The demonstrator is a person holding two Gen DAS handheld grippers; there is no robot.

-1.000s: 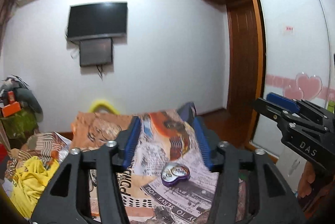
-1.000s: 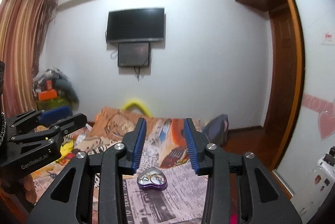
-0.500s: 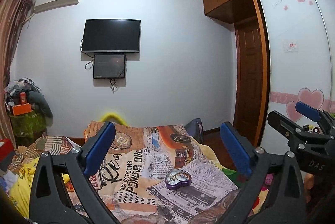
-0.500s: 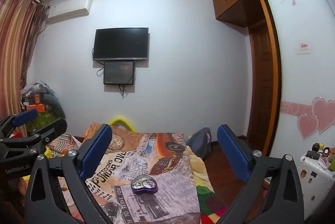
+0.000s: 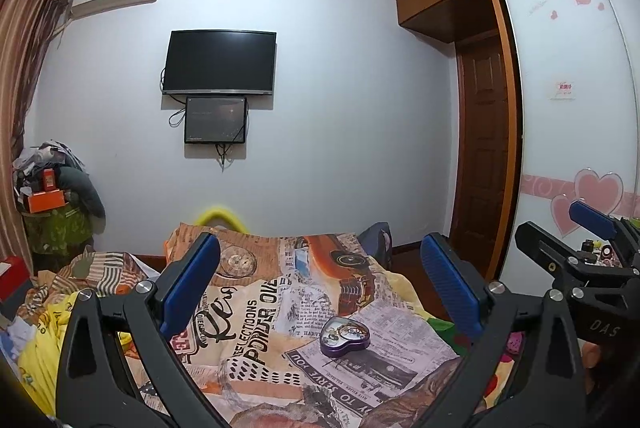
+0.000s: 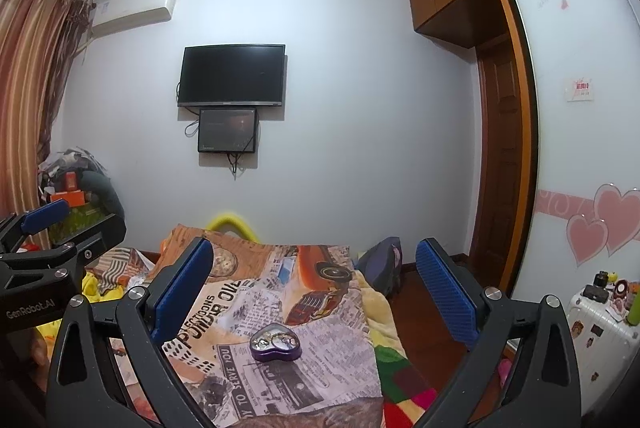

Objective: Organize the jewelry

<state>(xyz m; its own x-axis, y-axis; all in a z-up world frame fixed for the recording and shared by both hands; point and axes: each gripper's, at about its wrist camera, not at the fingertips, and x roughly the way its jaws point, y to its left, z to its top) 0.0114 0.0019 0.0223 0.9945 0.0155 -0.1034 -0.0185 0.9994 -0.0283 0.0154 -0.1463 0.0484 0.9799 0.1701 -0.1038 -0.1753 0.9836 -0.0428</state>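
A purple heart-shaped jewelry tin (image 5: 344, 338) with a silvery picture lid lies shut on the newspaper-print bedspread (image 5: 248, 308). It also shows in the right wrist view (image 6: 275, 342). My left gripper (image 5: 320, 282) is wide open and empty, held above the bed with the tin below and between its blue pads. My right gripper (image 6: 314, 280) is also wide open and empty, above and behind the tin. Each gripper shows at the edge of the other's view. No loose jewelry is visible.
A pile of yellow and striped clothes (image 5: 60, 292) lies at the bed's left. A dark bag (image 6: 380, 260) sits at the bed's far right corner. A wardrobe (image 5: 576, 107) with heart stickers stands right, with a white suitcase (image 6: 596, 328) below. A TV (image 5: 220, 67) hangs on the far wall.
Both grippers have opened from nearly shut to wide open, and both have pulled back and tilted up, so the tin now sits lower and farther from the pads.
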